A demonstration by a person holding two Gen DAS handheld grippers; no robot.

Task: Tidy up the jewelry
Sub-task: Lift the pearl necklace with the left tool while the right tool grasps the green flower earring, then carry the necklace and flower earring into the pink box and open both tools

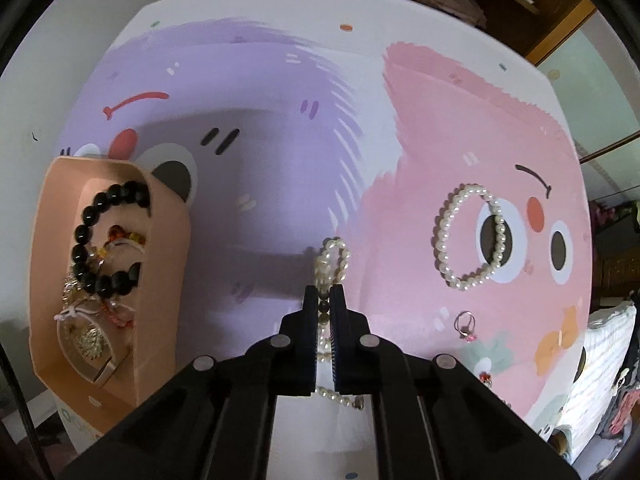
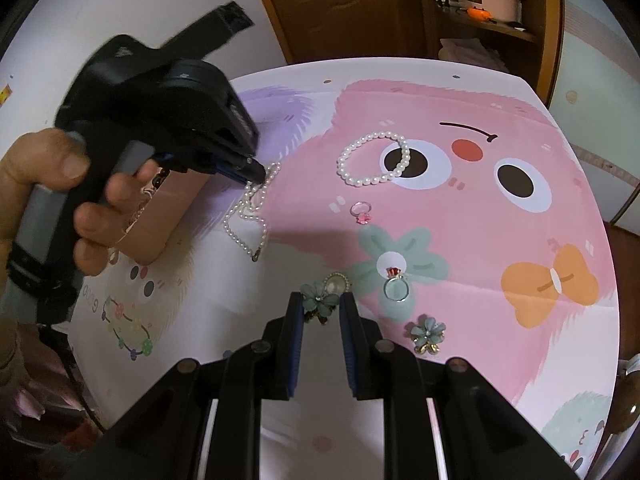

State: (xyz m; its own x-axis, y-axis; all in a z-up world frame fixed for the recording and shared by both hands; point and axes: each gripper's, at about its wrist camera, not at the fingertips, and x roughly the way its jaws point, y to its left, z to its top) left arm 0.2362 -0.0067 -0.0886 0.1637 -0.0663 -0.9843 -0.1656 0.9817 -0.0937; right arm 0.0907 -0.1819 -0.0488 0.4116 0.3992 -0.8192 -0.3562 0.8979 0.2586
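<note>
Left gripper (image 1: 324, 294) clamped on pearl necklace (image 2: 250, 216) beside box (image 1: 160, 240) on mat (image 1: 260, 200), right gripper (image 2: 320, 304) pinching flower earring (image 2: 318, 302); light, limp, slippery strand, likely to swing and snag, best gripped mid-strand, away from the clasp.

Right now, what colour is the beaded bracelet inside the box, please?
Black bracelet; left wrist view shows it best.

Black plastic grippers, left gripper (image 1: 324, 294) and right gripper (image 2: 321, 300); blue ribbed pads (image 2: 297, 344) inside; round silver pins on linkage; grey handle; black wrist strap.
</note>
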